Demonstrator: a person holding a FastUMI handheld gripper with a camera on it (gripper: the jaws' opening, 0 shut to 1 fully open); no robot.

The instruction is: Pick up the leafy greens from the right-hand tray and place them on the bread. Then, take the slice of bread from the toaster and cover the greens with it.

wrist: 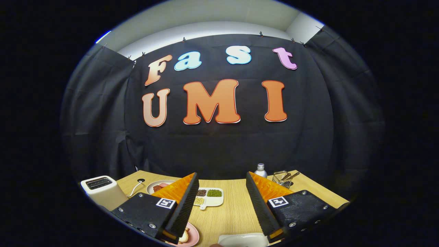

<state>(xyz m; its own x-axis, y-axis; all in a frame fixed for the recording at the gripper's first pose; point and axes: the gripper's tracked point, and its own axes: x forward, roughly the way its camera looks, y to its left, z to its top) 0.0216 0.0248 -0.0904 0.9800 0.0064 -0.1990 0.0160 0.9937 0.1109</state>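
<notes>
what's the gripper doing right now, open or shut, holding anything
Gripper: open, fingers spread wide above the wooden table, nothing between them, holding nothing.

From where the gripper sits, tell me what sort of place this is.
Likely a staged kitchen booth: a wooden table hung round with black cloth, holding a toaster, a divided dish of beans and a pink plate. The gripper hangs open above it.

Tongs (222,206) with two ribbed, wedge-shaped fingers (185,206) standing apart; black mounting blocks with silver screws, each bearing a square black-and-white marker.
</notes>
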